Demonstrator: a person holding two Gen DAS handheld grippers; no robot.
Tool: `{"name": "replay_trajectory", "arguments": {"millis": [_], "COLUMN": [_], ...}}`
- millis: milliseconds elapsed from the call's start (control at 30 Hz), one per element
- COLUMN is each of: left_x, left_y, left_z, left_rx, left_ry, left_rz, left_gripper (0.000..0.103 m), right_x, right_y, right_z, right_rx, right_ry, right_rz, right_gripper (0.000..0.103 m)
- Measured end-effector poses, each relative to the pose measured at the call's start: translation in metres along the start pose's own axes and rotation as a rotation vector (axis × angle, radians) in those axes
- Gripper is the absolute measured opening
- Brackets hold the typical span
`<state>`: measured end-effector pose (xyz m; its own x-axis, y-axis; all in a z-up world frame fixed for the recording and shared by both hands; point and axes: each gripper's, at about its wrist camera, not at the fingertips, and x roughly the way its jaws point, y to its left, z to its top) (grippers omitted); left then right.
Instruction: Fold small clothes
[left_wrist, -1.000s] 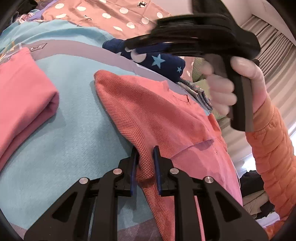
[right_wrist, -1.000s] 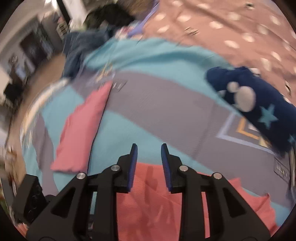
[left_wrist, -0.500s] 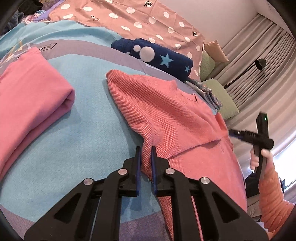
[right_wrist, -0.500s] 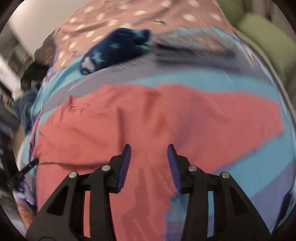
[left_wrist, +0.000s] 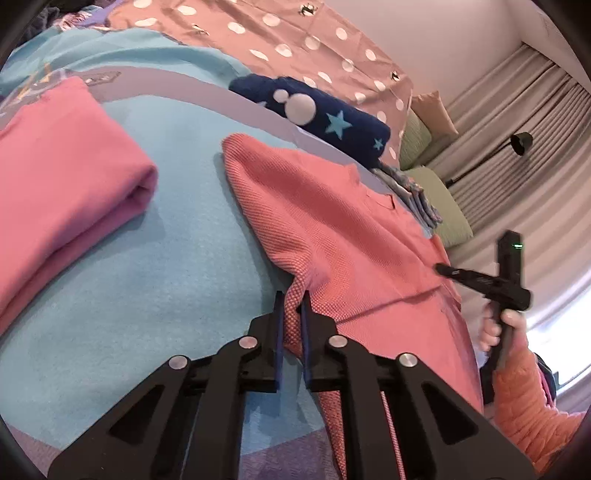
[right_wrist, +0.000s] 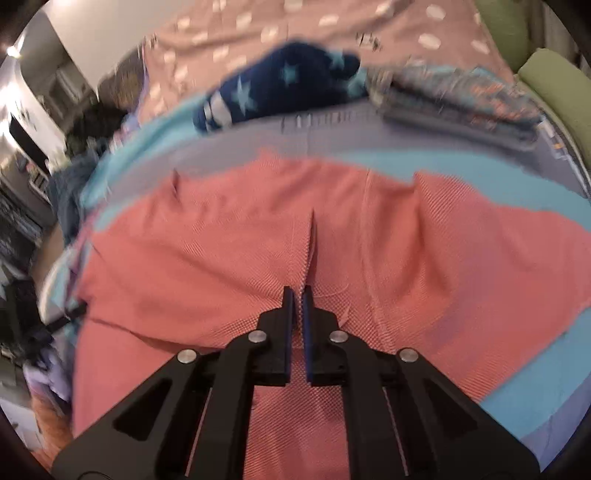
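Right gripper (right_wrist: 297, 291) swung onto coral shirt (left_wrist: 332, 221), turquoise blanket (left_wrist: 166, 277), grey curtains (left_wrist: 524, 122)

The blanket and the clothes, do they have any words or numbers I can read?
None can be read.
The blanket has a small grey label near its far edge: too small to read.
A row of printed marks on the blanket's grey band in the right wrist view: blurred.
The navy garment shows only stars and dots, no words.
The coral shirt shows no print.
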<state>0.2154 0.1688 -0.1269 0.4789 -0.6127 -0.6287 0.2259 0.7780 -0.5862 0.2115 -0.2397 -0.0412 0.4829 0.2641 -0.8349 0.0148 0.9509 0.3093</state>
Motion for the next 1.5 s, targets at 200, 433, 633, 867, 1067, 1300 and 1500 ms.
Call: {"name": "replay_trajectory", "arguments": {"millis": [200,433,633,867,1067,1300,1500], "left_x": [-0.003,-0.005,-0.003,-0.002,-0.007,-0.007,0.023], "left_y": [-0.007,-0.006,-0.003,-0.006,-0.002,0.006,0.008], "left_z": [-0.002,-0.002,-0.002,-0.004,-0.003,0.011,0.053], "left_rx": [0.038,0.049,0.04,0.053,0.025,-0.036,-0.092], "left_ry": [0.011,0.016,0.02,0.023,0.022,-0.034,-0.046], "left_rz": [0.034,0.032,0.022,0.036,-0.002,-0.045,0.058], "left_gripper": [0.007,0.007,0.007,0.009,0.015,0.042,0.029], "right_x": [0.015,0.009,0.041,0.048,0.006,0.011,0.012], "right_y": [-0.013,-0.027,-0.003,-0.016,0.004,-0.02,-0.007], "right_z": [-0.009,0.02,0.035,0.033,0.013,-0.029,-0.023], "right_rx": [-0.015,0.091,0.032,0.059,0.022,0.071,-0.002], "right_ry": [0.104,0.026,0.058,0.024,-0.044,0.019,-0.004], "right_rz": [-0.161,-0.008,-0.09,-0.156,-0.105,-0.036,-0.028], "right_gripper": [0.009,0.04,0.004,0.01,0.02,0.034,0.004]}}
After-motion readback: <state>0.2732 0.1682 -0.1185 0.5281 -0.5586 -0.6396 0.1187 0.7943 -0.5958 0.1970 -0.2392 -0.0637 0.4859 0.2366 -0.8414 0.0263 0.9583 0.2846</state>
